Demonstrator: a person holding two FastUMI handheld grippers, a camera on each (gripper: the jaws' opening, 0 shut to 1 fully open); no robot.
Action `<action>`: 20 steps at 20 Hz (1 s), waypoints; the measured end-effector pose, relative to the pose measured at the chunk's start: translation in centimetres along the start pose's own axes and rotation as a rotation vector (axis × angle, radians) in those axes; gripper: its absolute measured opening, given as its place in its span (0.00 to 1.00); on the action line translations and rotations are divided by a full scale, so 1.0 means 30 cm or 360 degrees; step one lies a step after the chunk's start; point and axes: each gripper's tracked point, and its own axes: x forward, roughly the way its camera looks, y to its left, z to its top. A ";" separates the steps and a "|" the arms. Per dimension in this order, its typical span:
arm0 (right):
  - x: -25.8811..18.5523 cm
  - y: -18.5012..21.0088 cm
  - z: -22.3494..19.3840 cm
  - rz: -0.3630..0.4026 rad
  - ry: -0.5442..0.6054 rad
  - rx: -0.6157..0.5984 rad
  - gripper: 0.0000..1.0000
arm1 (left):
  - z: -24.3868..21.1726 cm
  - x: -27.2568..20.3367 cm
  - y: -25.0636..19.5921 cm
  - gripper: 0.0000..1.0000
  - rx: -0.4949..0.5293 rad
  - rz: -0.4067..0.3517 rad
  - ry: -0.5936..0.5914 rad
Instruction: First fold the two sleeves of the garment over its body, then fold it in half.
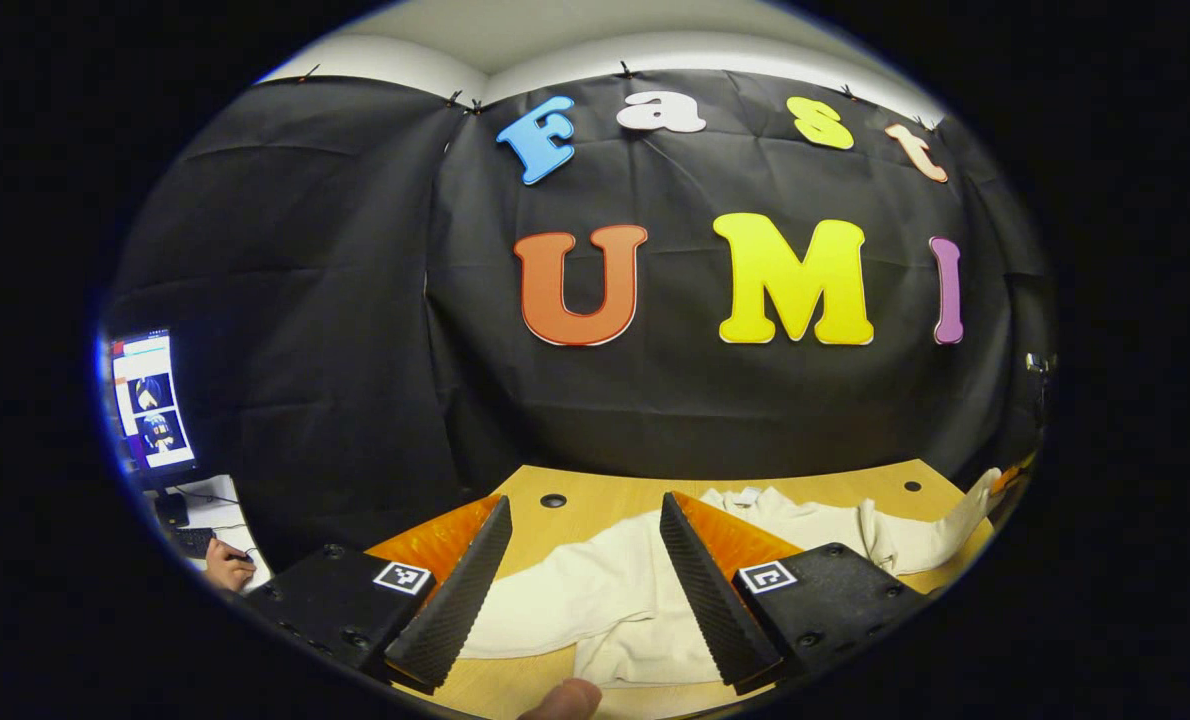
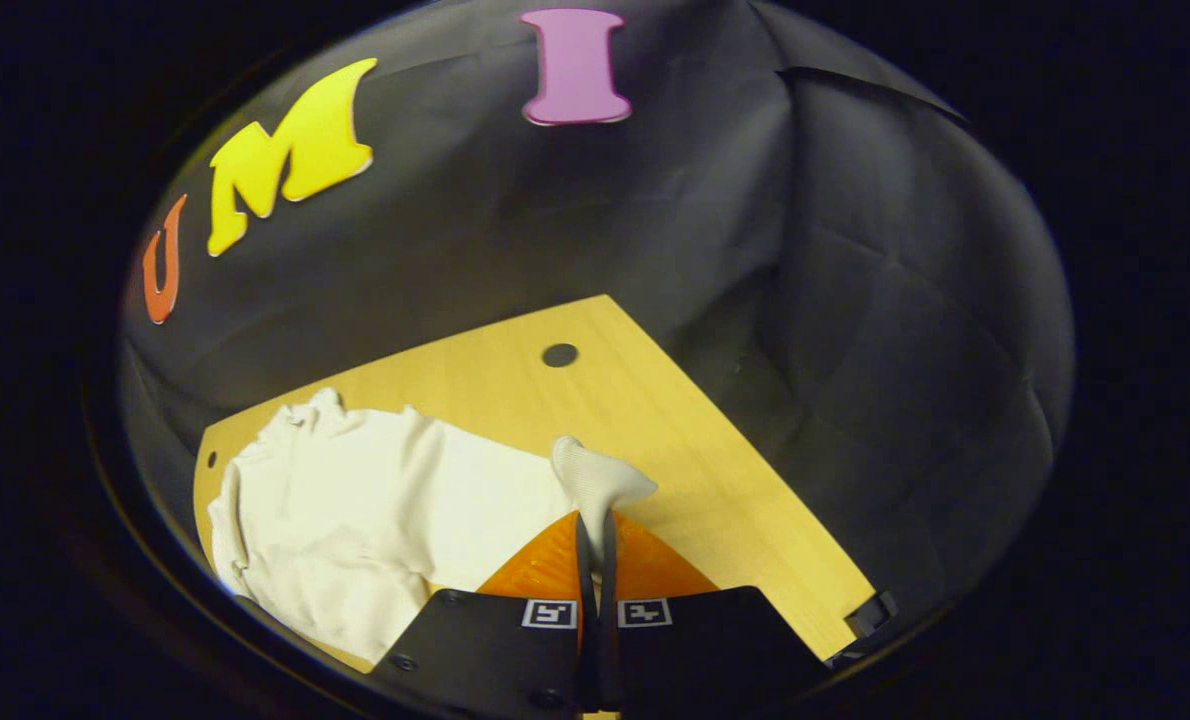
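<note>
A cream long-sleeved garment [image 1: 595,600] lies rumpled on the wooden table [image 1: 605,495]. In the left gripper view my left gripper [image 1: 585,590] hovers open above the garment's near part, with cloth showing between its fingers but not pinched. In the right gripper view my right gripper [image 2: 595,528] is shut on the ribbed cuff of one sleeve [image 2: 600,480], which sticks up past the fingertips. The garment's body [image 2: 355,500] spreads to the left of that gripper. In the left gripper view that raised sleeve [image 1: 975,500] shows at the far right.
The table's right edge and corner [image 2: 855,600] run close beside my right gripper, and a dark cable hole [image 2: 559,354] sits in the tabletop beyond it. A thumb [image 1: 565,700] shows at the bottom. A monitor [image 1: 150,400] and a person's hand [image 1: 225,565] are off to the left.
</note>
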 end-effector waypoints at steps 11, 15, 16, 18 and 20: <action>-0.054 1.126 -0.002 0.0696 -0.0013 -0.0413 0.00 | -0.117 0.062 0.184 0.96 0.0056 -0.0034 0.0077; -0.020 1.427 -0.132 0.0766 0.0089 -0.0499 0.00 | -0.155 0.068 0.245 0.96 0.0125 -0.0047 0.0086; -0.004 1.484 -0.172 0.0775 0.0117 -0.0517 0.00 | -0.164 0.063 0.258 0.96 0.0148 -0.0052 0.0091; 0.026 1.588 -0.255 0.0802 0.0178 -0.0553 0.00 | -0.189 0.050 0.281 0.96 0.0175 -0.0060 0.0095; 0.065 1.673 -0.329 0.0821 0.0239 -0.0592 0.00 | -0.212 0.037 0.293 0.95 0.0165 -0.0066 0.0105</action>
